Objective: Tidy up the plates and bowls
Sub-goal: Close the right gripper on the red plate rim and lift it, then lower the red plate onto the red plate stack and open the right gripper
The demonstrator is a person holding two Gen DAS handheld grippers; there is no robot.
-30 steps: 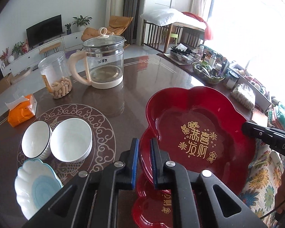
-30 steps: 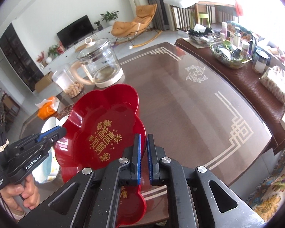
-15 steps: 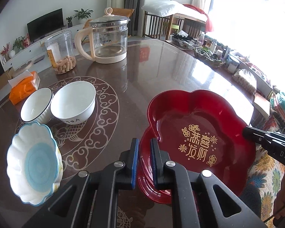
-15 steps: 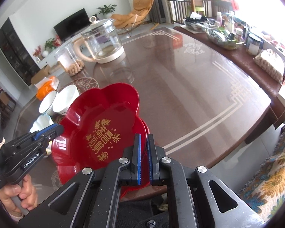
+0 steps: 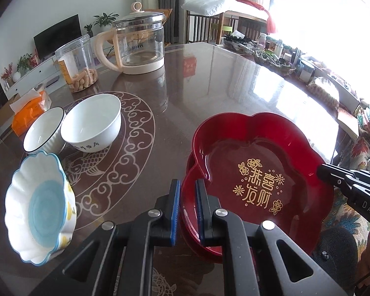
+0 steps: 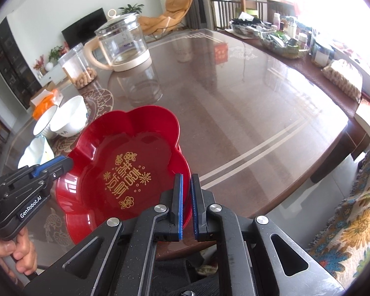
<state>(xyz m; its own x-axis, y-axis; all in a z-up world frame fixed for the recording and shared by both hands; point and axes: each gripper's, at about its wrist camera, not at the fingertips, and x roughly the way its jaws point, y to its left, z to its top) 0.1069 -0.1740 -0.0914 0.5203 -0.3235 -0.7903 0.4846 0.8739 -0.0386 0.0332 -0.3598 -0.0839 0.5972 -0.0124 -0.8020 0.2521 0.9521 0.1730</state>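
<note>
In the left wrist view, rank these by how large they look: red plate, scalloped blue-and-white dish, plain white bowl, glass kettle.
1. red plate, clearly largest
2. glass kettle and scalloped dish: alike, and the dish is nearer, so unranked
3. plain white bowl

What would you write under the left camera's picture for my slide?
Both grippers, left and right, pinch the rim of a red flower-shaped plate over another red plate beside three bowls.

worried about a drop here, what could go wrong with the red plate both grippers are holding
1. The red flower-shaped plate is pinched only by thin rim edges, by the left hand-held gripper and right hand-held gripper; uneven lowering could twist it loose.
2. It may seat crookedly on the second red plate beneath.
</note>
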